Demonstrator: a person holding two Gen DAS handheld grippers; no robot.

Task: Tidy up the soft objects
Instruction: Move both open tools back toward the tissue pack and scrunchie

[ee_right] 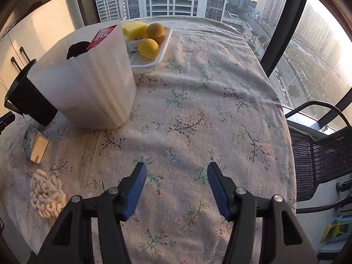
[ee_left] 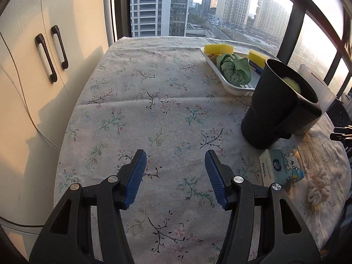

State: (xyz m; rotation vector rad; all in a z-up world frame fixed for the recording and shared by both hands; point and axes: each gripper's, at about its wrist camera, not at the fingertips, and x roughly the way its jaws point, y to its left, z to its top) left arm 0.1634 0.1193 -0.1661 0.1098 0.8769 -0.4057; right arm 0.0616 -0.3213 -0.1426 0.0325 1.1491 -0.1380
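Both the left gripper and right gripper hover spread and empty over the tablecloth. A cream scrunchie lies loose at the right gripper's nine o'clock, apparently awaiting sorting into the bins.

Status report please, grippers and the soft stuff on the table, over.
Left gripper and right gripper open, empty. Cream scrunchie loose on tablecloth; green scrunchie in tray. Nothing blocking.
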